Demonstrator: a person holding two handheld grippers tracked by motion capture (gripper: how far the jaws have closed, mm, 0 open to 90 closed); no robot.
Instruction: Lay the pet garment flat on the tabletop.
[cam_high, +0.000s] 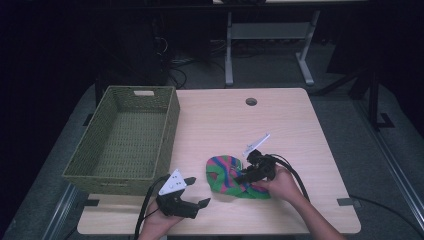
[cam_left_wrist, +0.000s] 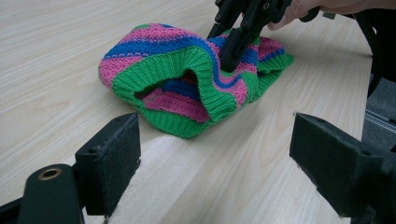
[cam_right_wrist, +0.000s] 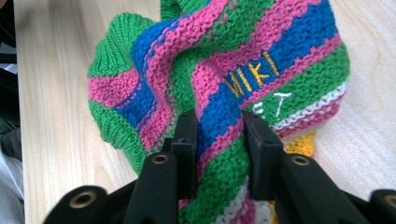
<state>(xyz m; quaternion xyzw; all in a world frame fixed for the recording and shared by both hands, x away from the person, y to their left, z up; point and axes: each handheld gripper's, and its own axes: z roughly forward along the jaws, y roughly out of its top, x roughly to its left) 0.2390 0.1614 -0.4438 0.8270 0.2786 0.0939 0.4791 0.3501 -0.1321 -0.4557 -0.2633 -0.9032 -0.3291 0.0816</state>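
Right claw (cam_right_wrist: 218, 140) pinches a raised fold of the striped knitted hat (cam_high: 229, 176) lying on the table (cam_high: 300, 125), though its grip may be slackening. Left claw (cam_high: 192, 192) hovers wide open nearby. Likely next: lift the hat toward the basket (cam_high: 150, 145).

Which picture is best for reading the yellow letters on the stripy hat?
The right gripper view: the knitted hat is close up, with yellow letters reading MIKI above the right gripper, which pinches a fold. The left gripper view shows its ribbed green opening; the high view shows it small on the table.
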